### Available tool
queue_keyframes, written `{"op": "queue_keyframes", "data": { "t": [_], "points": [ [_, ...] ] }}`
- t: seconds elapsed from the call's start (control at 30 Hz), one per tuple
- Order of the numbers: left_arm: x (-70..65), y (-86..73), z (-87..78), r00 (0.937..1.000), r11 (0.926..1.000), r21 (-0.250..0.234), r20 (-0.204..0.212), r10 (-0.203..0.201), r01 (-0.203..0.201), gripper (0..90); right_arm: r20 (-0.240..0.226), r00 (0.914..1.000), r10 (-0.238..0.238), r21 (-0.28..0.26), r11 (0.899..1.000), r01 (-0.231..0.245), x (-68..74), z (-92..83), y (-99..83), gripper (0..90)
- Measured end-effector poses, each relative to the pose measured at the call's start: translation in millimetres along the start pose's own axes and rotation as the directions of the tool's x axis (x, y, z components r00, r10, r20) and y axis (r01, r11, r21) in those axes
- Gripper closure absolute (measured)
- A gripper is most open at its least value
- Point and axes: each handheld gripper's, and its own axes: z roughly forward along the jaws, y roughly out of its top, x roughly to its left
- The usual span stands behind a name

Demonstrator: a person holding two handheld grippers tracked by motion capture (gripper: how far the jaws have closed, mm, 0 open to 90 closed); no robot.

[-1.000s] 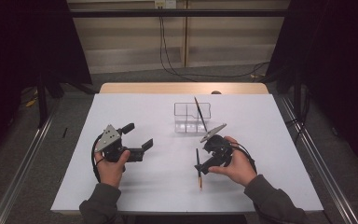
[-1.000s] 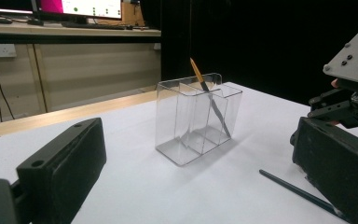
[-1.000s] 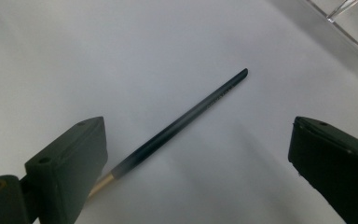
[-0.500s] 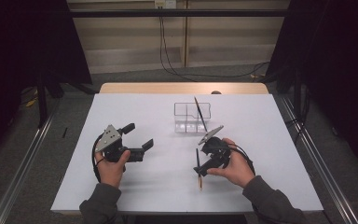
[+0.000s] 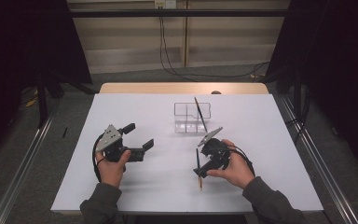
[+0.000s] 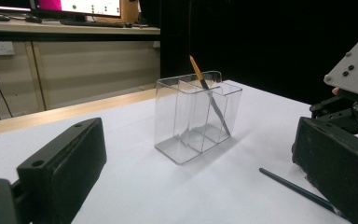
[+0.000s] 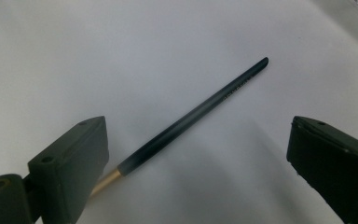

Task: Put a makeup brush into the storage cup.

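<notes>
on the white table (image 5: 135,186), a dark paintbrush (image 5: 198,167) is lying just in front of the clear organizer (image 5: 192,119), lengthwise toward it. the right gripper (image 5: 204,169) is hovering over the paintbrush, jaws wide, holding nothing.

We can read no text anywhere. The brush (image 7: 193,114) lying on the table (image 7: 121,46) carries a short line of small print along its dark handle, toward the handle's end, but in the right gripper view it is too fine and blurred for us to make out a single letter. The bright screens (image 6: 91,6) at the top edge of the left gripper view show nothing legible.
</notes>
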Motion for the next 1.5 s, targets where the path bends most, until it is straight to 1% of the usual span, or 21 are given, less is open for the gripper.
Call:
{"op": "queue_keyframes", "data": {
  "t": [0.1, 0.13, 0.27, 0.37, 0.47, 0.5, 0.57, 0.63, 0.67, 0.77, 0.87, 0.93, 0.97, 1.03, 1.07, 1.13, 1.17, 1.27, 1.37, 1.47, 1.5],
  "points": [
    [-0.2, 0.3, -0.1, 1.0, 1.0, 0.003, 0.0, 0.0, 0.0, 2.5, -0.002, 1.0, -0.003, 0.007, 1.0, 0.003, 1.5, 1.9, -0.7, 5.2],
    [-0.4, 0.2, 0.0, 1.0, 1.0, 0.002, -0.001, -0.002, 0.002, 2.5, 0.001, 0.9999, -0.016, 0.005, 1.0, 0.016, 1.6, 3.1, -1.0, 5.6],
    [0.1, 0.3, 0.0, 1.0, 1.0, 0.001, -0.001, 0.004, -0.004, 2.5, 0.007, 0.9994, -0.033, 0.025, 0.999, 0.033, 4.8, 5.4, -1.8, 6.4],
    [0.0, -0.3, -0.2, 1.0, 1.0, -0.001, -0.004, -0.006, 0.006, 2.5, 0.009, 0.9992, -0.039, 0.038, 0.999, 0.039, 5.8, 6.4, -2.1, 6.9],
    [0.6, -0.5, -0.3, 1.0, 1.0, 0.005, 0.001, -0.001, 0.001, 2.5, 0.007, 0.9992, -0.038, 0.037, 0.999, 0.038, 7.5, 7.4, -2.6, 8.5],
    [0.0, -0.5, 0.5, 1.0, 1.0, -0.004, 0.003, -0.007, 0.007, 2.5, 0.003, 0.9993, -0.038, 0.041, 0.998, 0.038, 7.9, 7.9, -2.6, 9.3],
    [1.0, -0.2, -0.1, 1.0, 0.9999, 0.006, 0.001, 0.008, -0.008, 2.5, 0.006, 0.998, -0.063, 0.047, 0.997, 0.063, 7.5, 9.0, -3.2, 10.5],
    [0.5, -0.4, 0.3, 1.0, 1.0, 0.001, 0.003, 0.0, 0.0, 2.5, 0.002, 0.9963, -0.086, 0.061, 0.994, 0.086, 6.9, 9.6, -3.9, 11.5],
    [0.8, -0.4, 0.0, 1.0, 1.0, 0.008, 0.005, -0.005, 0.005, 2.5, 0.002, 0.997, -0.077, 0.058, 0.995, 0.077, 7.6, 10.1, -3.9, 11.7],
    [0.3, -1.0, 0.6, 0.9999, 0.9999, 0.002, -0.001, -0.013, 0.013, 2.5, -0.001, 0.9956, -0.094, 0.063, 0.994, 0.094, 6.4, 10.7, -4.7, 13.0],
    [2.1, -0.1, -0.2, 0.9999, 0.9998, 0.014, 0.002, 0.015, -0.015, 2.6, 0.004, 0.9957, -0.093, 0.064, 0.994, 0.093, 6.7, 10.8, -4.9, 13.7],
    [1.3, -0.3, 0.3, 1.0, 1.0, 0.007, -0.002, 0.005, -0.005, 2.6, 0.004, 0.9947, -0.103, 0.065, 0.993, 0.102, 6.3, 10.4, -5.1, 14.5],
    [0.8, -0.5, 0.5, 1.0, 1.0, 0.005, -0.002, -0.003, 0.003, 2.6, 0.003, 0.9958, -0.092, 0.061, 0.994, 0.091, 7.1, 10.5, -5.1, 14.7],
    [1.3, -0.5, -0.1, 1.0, 0.9999, 0.013, -0.001, 0.004, -0.004, 2.6, 0.005, 0.9955, -0.095, 0.067, 0.993, 0.094, 6.8, 10.7, -5.4, 15.4],
    [1.4, -0.4, -0.1, 1.0, 0.9999, 0.012, -0.002, 0.004, -0.004, 2.6, 0.005, 0.9938, -0.111, 0.072, 0.991, 0.11, 5.8, 10.7, -5.9, 15.6],
    [1.5, -0.5, -0.1, 1.0, 0.9999, 0.011, -0.002, 0.003, -0.003, 2.7, -0.001, 0.9946, -0.104, 0.072, 0.992, 0.103, 6.1, 10.5, -6.1, 16.3],
    [0.7, -0.7, 0.6, 0.9999, 0.9999, 0.003, -0.003, -0.012, 0.012, 2.7, -0.003, 0.9946, -0.104, 0.072, 0.992, 0.104, 6.0, 10.4, -6.1, 17.0],
    [0.7, -0.8, 0.6, 1.0, 1.0, 0.003, -0.005, -0.006, 0.006, 2.7, -0.013, 0.9953, -0.096, 0.074, 0.993, 0.097, 6.2, 9.7, -6.0, 20.4],
    [0.8, -0.7, 0.8, 1.0, 1.0, 0.008, -0.006, 0.002, -0.002, 2.8, -0.016, 0.9927, -0.12, 0.069, 0.99, 0.121, 4.7, 8.7, -6.2, 23.9],
    [0.3, -0.9, 1.1, 1.0, 1.0, 0.009, -0.006, -0.002, 0.003, 2.8, -0.02, 0.9926, -0.12, 0.067, 0.99, 0.121, 4.6, 8.0, -6.3, 26.7],
    [0.2, -0.8, 1.1, 1.0, 1.0, 0.008, -0.006, -0.003, 0.003, 2.8, -0.021, 0.9938, -0.109, 0.064, 0.992, 0.11, 5.5, 8.1, -6.3, 27.3]
  ]
}}
